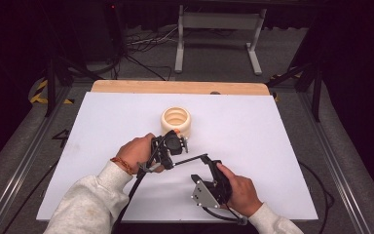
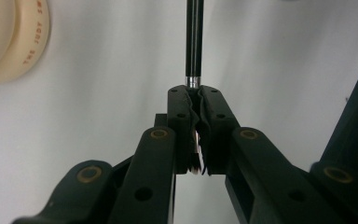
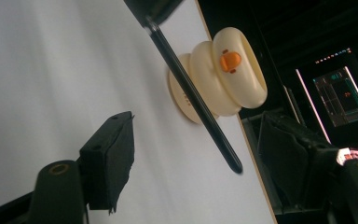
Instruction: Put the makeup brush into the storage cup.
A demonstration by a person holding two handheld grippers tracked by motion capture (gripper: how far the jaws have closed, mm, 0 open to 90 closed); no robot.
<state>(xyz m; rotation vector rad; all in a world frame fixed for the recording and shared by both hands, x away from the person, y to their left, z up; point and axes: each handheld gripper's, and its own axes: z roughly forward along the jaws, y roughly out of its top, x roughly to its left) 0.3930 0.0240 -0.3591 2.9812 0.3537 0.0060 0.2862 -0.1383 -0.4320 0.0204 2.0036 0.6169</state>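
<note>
A thin black pen [image 1: 192, 159] lies level above the white table, and my left gripper [image 1: 171, 155] is shut on one end of it. In the left gripper view the pads [image 2: 184, 107] press on the pen [image 2: 194, 37] just below its silver ring. My right gripper [image 1: 210, 163] is open. The pen's [image 3: 196, 102] free tip hangs between its two pads [image 3: 109, 163], touching neither. A cream duck-shaped ring holder [image 1: 176, 121] with an orange beak [image 3: 230, 60] stands just behind the left hand.
A white sheet [image 1: 272, 146] covers the table, with a wooden strip [image 1: 175, 87] along its far edge. Cables and a metal stand [image 1: 219, 29] sit on the floor beyond. A lit screen [image 3: 342, 93] glows at the right of the right gripper view.
</note>
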